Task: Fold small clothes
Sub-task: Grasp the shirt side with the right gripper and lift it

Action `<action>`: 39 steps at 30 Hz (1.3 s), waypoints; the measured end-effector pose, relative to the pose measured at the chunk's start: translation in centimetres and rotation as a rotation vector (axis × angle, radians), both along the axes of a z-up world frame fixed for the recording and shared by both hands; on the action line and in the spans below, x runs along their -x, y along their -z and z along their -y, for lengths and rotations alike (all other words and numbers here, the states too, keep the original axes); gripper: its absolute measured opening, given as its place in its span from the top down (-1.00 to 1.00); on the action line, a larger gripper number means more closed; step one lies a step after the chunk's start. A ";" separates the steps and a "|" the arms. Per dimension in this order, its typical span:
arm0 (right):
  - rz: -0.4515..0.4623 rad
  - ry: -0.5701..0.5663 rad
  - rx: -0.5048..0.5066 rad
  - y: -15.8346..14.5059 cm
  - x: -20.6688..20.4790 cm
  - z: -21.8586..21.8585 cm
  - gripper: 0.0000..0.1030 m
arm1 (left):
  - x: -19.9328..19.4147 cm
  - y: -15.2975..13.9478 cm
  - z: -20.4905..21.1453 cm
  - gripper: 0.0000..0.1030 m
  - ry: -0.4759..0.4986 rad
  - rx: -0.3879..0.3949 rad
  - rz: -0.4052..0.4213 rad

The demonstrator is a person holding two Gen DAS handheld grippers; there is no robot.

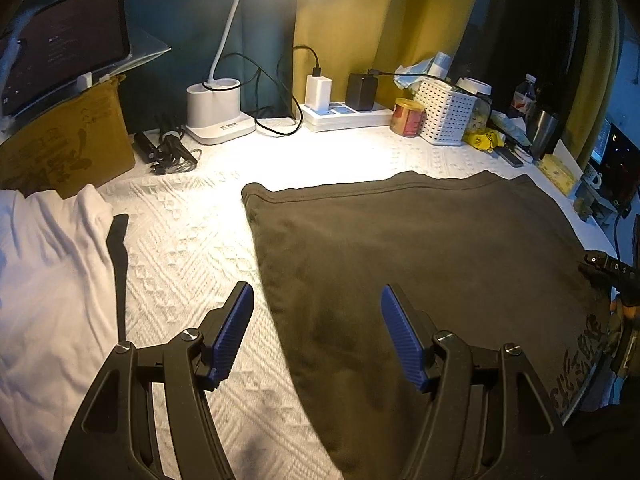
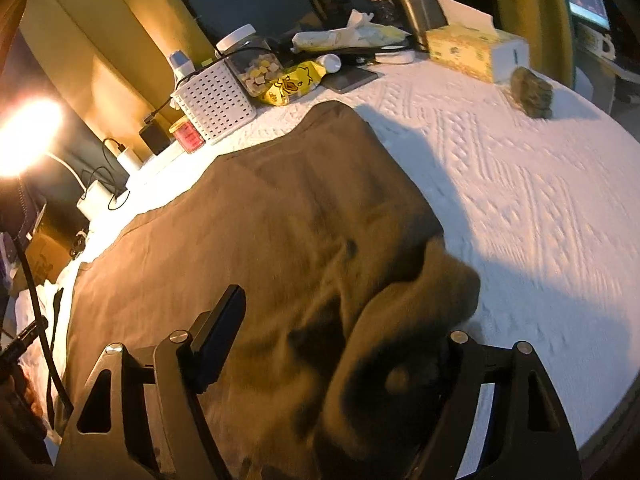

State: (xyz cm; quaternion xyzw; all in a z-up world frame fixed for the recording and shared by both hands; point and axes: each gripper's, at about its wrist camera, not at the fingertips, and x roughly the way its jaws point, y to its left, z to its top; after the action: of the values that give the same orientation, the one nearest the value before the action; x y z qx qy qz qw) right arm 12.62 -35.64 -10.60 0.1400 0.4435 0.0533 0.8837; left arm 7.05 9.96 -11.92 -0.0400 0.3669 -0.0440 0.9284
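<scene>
A dark olive-brown garment [image 1: 420, 260] lies spread flat on the white textured cover [image 1: 192, 248], with pale printed characters near its right end. My left gripper [image 1: 316, 294] hovers open over the garment's left edge, and nothing is between its blue pads [image 1: 232, 336]. In the right wrist view the same garment [image 2: 260, 220] has a raised, rumpled fold at its near right corner. My right gripper [image 2: 340, 316] stands wide open there. The fold drapes over and hides its right finger, while the left finger [image 2: 220, 332] sits apart from the cloth.
A white garment [image 1: 52, 272] with a black strap [image 1: 118, 260] lies at the left. Along the back stand a cardboard box [image 1: 60, 148], lamp base [image 1: 218, 108], power strip [image 1: 344, 114] and white basket [image 1: 446, 114]. A tissue box [image 2: 476, 52] and a small dark bundle [image 2: 532, 92] sit far right.
</scene>
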 end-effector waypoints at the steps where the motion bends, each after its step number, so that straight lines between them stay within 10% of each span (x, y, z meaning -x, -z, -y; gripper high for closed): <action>1: -0.001 -0.005 0.002 0.0 -0.4 0.0 -0.39 | -0.3 0.1 0.0 -0.29 -0.003 0.001 -0.003; 10: -0.007 -0.057 0.040 0.4 -4.2 -0.8 -0.29 | -2.4 0.6 -0.3 -0.29 -0.013 0.009 -0.028; 14: 0.005 -0.089 0.122 0.7 -4.9 -1.6 0.48 | -2.9 0.8 -0.7 -0.29 -0.016 0.014 -0.033; 17: -0.005 -0.116 0.120 0.8 -5.3 -1.7 0.66 | -3.1 1.0 -1.2 -0.29 -0.019 0.021 -0.036; 39: 0.108 -0.335 0.138 -4.3 -4.2 -13.8 0.72 | 0.3 0.3 -4.2 -0.29 -0.009 0.106 0.057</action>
State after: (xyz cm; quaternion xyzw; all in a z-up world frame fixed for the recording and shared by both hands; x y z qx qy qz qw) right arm 16.86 -21.87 -6.34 0.0003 0.4149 0.1769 0.8925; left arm 6.73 14.16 -12.22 -0.0895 0.3370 -0.0602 0.9353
